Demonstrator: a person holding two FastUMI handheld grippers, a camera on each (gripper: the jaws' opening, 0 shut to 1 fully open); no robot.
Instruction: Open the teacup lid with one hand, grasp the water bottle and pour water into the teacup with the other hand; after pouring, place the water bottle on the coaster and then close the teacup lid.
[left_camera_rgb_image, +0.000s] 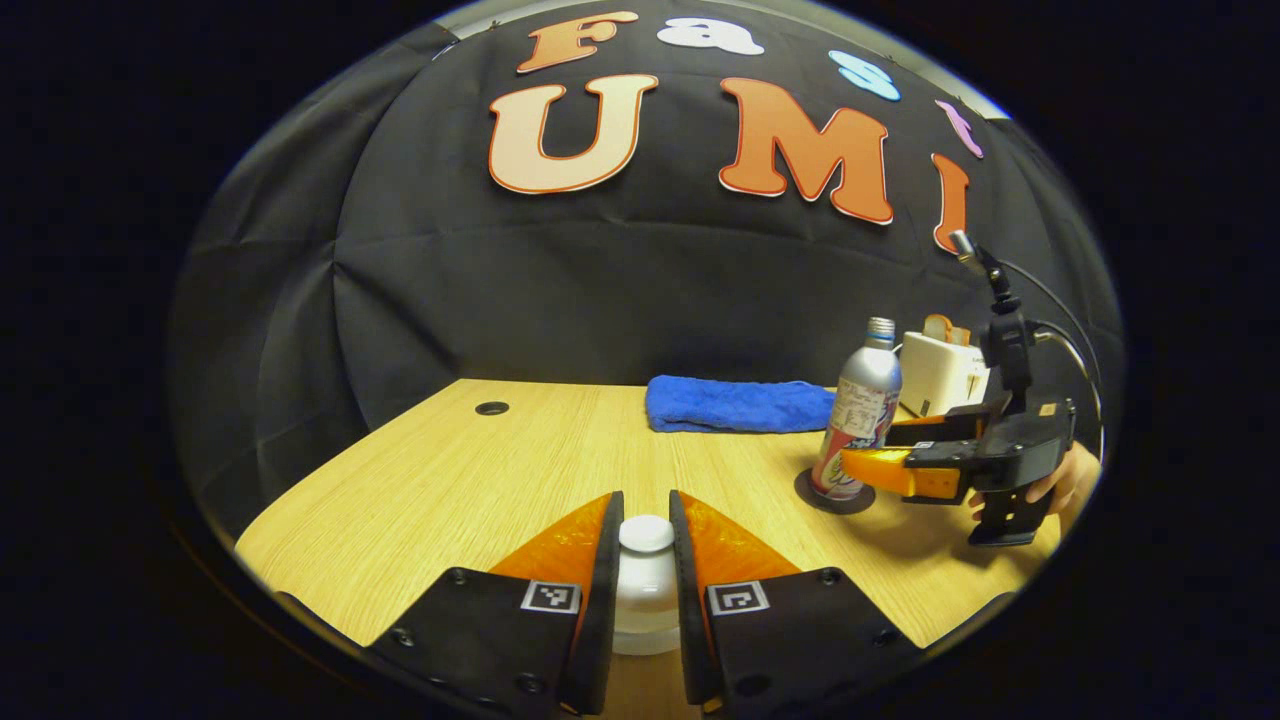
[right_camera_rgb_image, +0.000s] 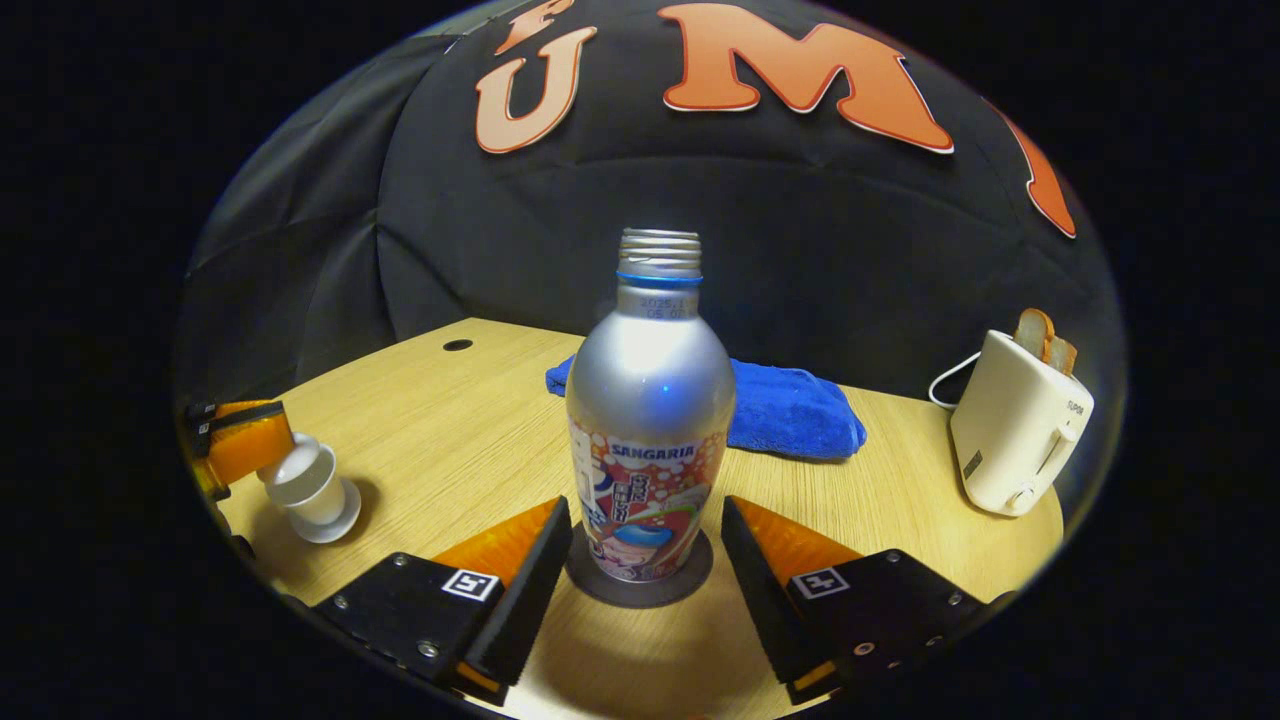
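Left gripper view: left gripper clenched on the knob of the teacup lid, jaws pressing both sides, over the teacup on the counter. Right of the teacup, water bottle upright on the coaster, right gripper beside it.

Right gripper view: jaws released, flanking the bottle without touching. Behind the bottle, blue towel; farther right, toaster.
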